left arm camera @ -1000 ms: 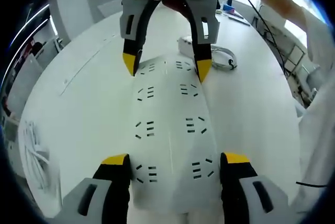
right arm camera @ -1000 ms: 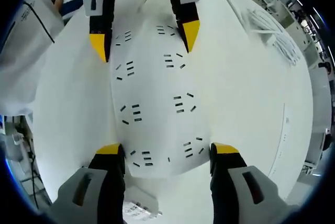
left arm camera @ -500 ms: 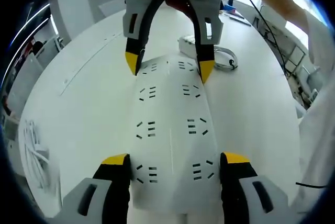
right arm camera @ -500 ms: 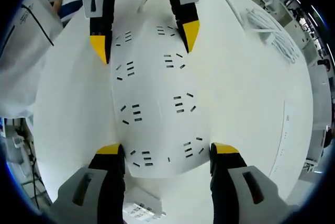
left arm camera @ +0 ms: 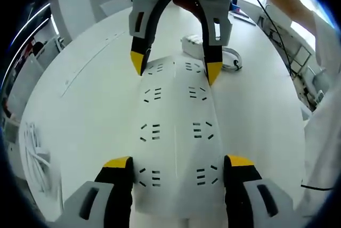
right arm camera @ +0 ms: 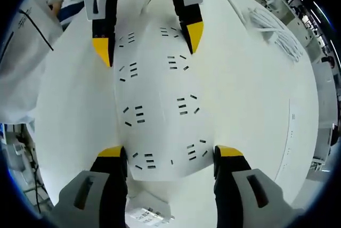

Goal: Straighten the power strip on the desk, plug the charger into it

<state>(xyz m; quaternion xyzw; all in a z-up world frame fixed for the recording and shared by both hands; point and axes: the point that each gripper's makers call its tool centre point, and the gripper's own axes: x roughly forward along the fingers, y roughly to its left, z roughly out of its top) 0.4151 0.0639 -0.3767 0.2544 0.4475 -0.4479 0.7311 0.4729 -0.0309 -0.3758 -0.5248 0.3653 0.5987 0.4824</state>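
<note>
A: Power strip (left arm camera: 176,132) — it lies flat on the white desk (left arm camera: 80,105), a wide white block with two rows of sockets, and both grippers hold it, one at each end.

B: Which step is that, then?

A: The straightening, I judge. In the left gripper view the left gripper (left arm camera: 178,164) has its jaws spread wide, one yellow tip at each long edge of the strip's near end. The right gripper (left arm camera: 176,68) does the same at the far end. The right gripper view shows it from the other side: the right gripper (right arm camera: 170,153) straddles its end and the left gripper (right arm camera: 146,41) the opposite one.

B: Are the jaws clamped on it?

A: Spread to the strip's width and at its edges; whether they press I cannot tell.

B: And the charger?

A: A white block with a coiled cable (left arm camera: 229,60) sits on the desk just beyond the strip; that looks like the charger (left arm camera: 193,42). Next, one gripper must let go, take it and line its prongs with a socket.

B: Anything changed since a second ago?

A: Little. The far gripper and the charger sit a touch further right in the left gripper view; the strip seems to have turned slightly.
</note>
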